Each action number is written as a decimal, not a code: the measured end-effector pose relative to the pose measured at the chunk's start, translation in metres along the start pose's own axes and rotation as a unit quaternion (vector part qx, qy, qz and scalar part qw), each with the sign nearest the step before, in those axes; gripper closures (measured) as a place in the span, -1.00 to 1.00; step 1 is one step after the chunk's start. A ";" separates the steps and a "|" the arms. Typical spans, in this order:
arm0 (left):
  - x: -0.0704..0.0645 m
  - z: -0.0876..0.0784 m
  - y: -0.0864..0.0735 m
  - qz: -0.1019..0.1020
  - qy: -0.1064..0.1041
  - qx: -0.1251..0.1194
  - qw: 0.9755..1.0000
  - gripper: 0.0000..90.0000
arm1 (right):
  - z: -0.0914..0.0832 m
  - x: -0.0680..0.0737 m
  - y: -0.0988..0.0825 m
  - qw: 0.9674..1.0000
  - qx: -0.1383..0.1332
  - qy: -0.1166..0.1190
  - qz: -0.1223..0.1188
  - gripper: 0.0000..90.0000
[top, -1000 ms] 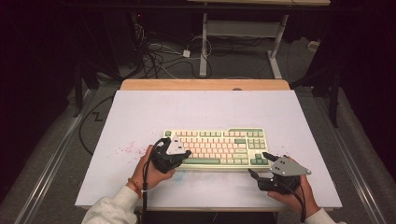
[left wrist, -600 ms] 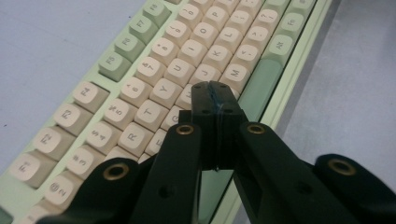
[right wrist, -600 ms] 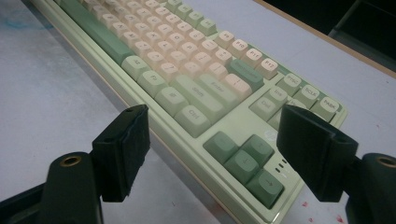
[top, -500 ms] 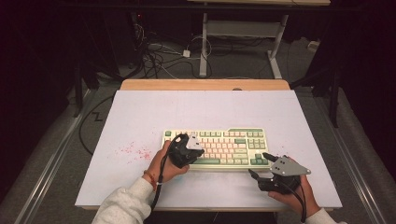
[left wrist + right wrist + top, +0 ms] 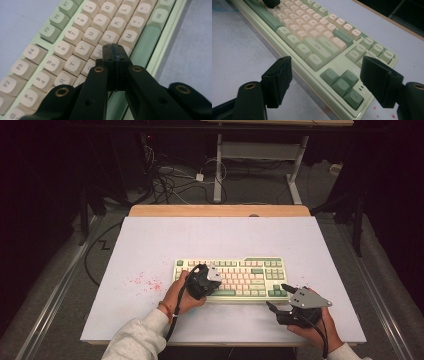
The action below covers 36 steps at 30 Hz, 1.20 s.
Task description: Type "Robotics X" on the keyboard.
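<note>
A pale green keyboard with cream and green keys lies at the front middle of the white mat. My left gripper is shut with nothing between its jaws, its tips low over the left-middle keys. In the left gripper view the joined tips sit by the H key of the keyboard, just above the green space bar. My right gripper rests open beside the keyboard's front right corner. In the right gripper view the open jaws frame the arrow keys of the keyboard, and the left gripper shows far off.
Red specks stain the white mat left of the keyboard. A wooden table edge runs along the back. Behind it on the floor lie tangled cables and a white desk frame.
My left gripper has moved right, from the keyboard's left end to over its left-middle keys, and sunk a little. The right gripper has stayed where it was.
</note>
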<state>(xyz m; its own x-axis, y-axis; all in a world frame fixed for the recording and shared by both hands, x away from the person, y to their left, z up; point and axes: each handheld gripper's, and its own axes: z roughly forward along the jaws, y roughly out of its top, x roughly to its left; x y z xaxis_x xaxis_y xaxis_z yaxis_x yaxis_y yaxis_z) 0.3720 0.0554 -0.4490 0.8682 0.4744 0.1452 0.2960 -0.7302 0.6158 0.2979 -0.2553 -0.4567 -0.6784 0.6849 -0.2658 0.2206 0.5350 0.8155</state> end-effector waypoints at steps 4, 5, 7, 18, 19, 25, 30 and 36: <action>0.002 -0.013 0.000 0.000 0.006 -0.025 1.000 0.90 | -0.001 -0.001 0.000 1.000 -0.003 -0.002 0.004 -0.43; 0.003 -0.016 0.000 0.001 0.010 -0.031 0.999 0.89 | -0.001 -0.001 0.000 1.000 -0.003 -0.002 0.004 -0.43; 0.004 -0.022 -0.002 -0.001 0.020 -0.041 0.999 0.78 | -0.001 -0.002 0.000 1.000 -0.003 -0.002 0.006 -0.42; 0.008 -0.050 -0.022 -0.002 0.091 -0.104 0.990 -0.23 | -0.002 -0.007 0.000 1.000 -0.004 -0.006 0.020 -0.41; 0.007 -0.051 -0.025 0.001 0.097 -0.106 0.990 -0.29 | -0.002 -0.008 0.000 1.000 -0.004 -0.007 0.021 -0.41; 0.009 -0.059 -0.045 -0.007 0.115 -0.118 0.986 -0.49 | -0.003 -0.011 0.000 0.999 -0.005 -0.008 0.030 -0.40; 0.010 -0.066 -0.066 -0.008 0.139 -0.110 0.984 -0.58 | -0.005 -0.015 0.002 0.999 -0.006 0.003 0.033 -0.26; 0.009 -0.074 -0.094 -0.026 0.157 -0.095 0.983 -0.60 | -0.005 -0.021 0.010 0.999 -0.014 0.004 0.037 -0.13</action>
<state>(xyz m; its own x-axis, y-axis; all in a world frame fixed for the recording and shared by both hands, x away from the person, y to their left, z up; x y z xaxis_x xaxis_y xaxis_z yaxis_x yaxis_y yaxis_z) 0.3226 0.1650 -0.4482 0.6798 0.6582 0.3235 0.2309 -0.6107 0.7575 0.3109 -0.2669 -0.4398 -0.6669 0.7179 -0.1998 0.2510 0.4689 0.8469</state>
